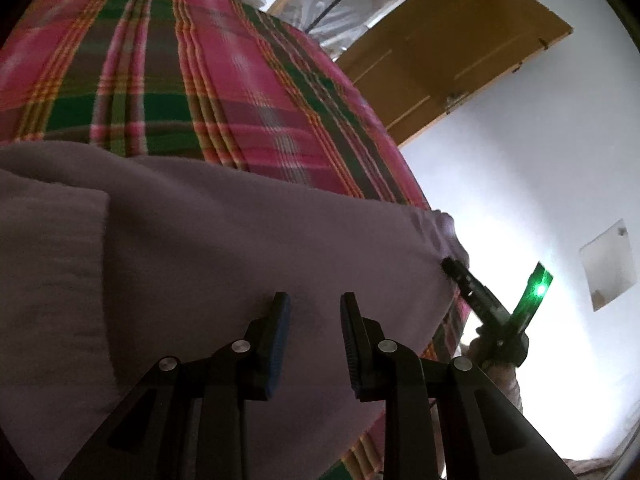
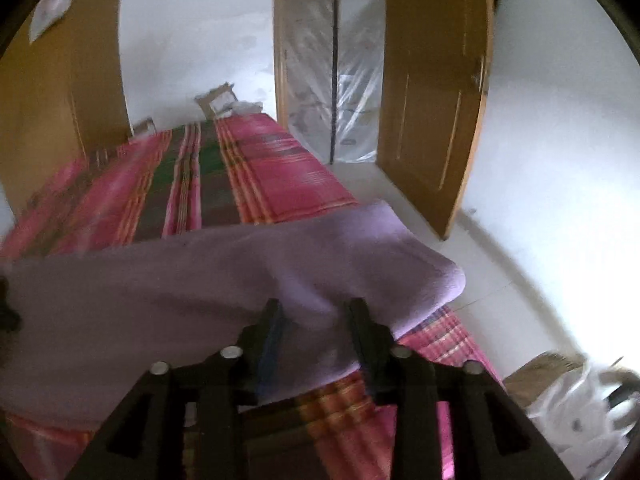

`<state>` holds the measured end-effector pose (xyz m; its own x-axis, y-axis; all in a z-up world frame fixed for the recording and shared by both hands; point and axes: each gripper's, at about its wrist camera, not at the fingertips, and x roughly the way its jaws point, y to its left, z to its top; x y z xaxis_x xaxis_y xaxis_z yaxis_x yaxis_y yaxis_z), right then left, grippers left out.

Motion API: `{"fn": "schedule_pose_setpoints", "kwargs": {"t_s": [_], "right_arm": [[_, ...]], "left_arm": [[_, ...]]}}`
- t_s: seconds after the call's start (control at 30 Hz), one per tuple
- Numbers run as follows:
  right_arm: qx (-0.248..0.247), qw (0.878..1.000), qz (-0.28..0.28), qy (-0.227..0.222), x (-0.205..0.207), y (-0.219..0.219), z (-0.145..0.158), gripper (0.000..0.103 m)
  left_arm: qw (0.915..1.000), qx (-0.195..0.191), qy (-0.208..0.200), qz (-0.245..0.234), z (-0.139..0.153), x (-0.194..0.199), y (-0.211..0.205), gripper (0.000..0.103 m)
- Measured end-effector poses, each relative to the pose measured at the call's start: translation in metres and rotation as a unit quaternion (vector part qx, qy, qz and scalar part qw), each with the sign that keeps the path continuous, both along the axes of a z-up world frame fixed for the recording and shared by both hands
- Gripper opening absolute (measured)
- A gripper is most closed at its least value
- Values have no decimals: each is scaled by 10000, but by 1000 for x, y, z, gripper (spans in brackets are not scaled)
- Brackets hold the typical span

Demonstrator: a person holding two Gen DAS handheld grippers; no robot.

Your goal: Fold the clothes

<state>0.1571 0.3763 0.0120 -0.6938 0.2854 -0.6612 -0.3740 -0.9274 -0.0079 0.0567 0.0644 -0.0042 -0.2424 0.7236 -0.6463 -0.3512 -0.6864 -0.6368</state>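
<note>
Lilac garment [image 1: 192,248] lies across a plaid-covered bed [image 1: 240,92]. Left hand-held gripper [image 1: 315,312] hovers over it, fingers apart; right hand-held gripper [image 2: 316,316] has its spread fingers straddling the cloth's edge.

the purple cloth [image 1: 208,240] runs off the left edge; under it my bedspread [image 2: 280,168] is hidden. the bag [image 2: 580,408] blurs.
</note>
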Motion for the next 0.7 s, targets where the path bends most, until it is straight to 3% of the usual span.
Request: {"fn": "schedule_pose_setpoints", "kwargs": {"t_s": [0.23,0.43,0.47,0.53,0.7], "right_arm": [[-328,9990,26,310,-17,37,17,37],[-423,9990,16,-138,-58,58,12,38],[-370,9990,28,-230,-63,58,9,36],[-332,9989,26,-317,-69,60,6,15],[-337,9991,3,-261,-73,66,6,6]], "left_arm": [[10000,74,-57,4,-1,-4,3,26],[9999,118,-97,23,-2,-8,7,26],[9998,135,-111,35,-3,-9,7,26],[9998,148,-116,39,-3,-9,7,27],[9999,68,-79,61,-2,-11,11,27]]}}
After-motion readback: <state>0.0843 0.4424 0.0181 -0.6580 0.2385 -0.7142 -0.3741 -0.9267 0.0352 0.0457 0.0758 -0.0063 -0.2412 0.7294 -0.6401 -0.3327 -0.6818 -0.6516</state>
